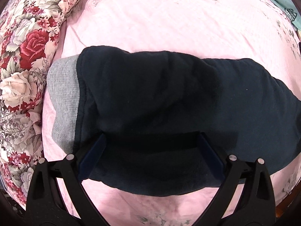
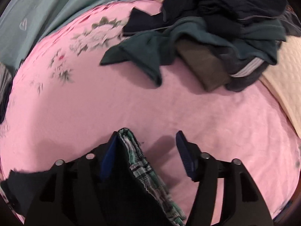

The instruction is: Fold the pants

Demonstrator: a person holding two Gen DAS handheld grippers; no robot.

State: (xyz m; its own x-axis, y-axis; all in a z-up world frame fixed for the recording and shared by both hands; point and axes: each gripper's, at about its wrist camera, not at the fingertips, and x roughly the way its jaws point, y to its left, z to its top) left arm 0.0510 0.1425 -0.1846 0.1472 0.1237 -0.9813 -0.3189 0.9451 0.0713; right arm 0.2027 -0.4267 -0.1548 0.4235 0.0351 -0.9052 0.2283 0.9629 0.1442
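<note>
Dark navy pants with a grey ribbed cuff at the left lie folded across the pink bedsheet. My left gripper is open, its blue-padded fingers spread over the near part of the pants. In the right wrist view my right gripper is open; the pants' waistband, dark cloth with plaid lining, lies against the left finger. The right finger stands apart over bare sheet.
A floral quilt is bunched along the left. A pile of dark and teal clothes sits at the far right on a cream blanket. A teal cover with heart prints lies at the far left.
</note>
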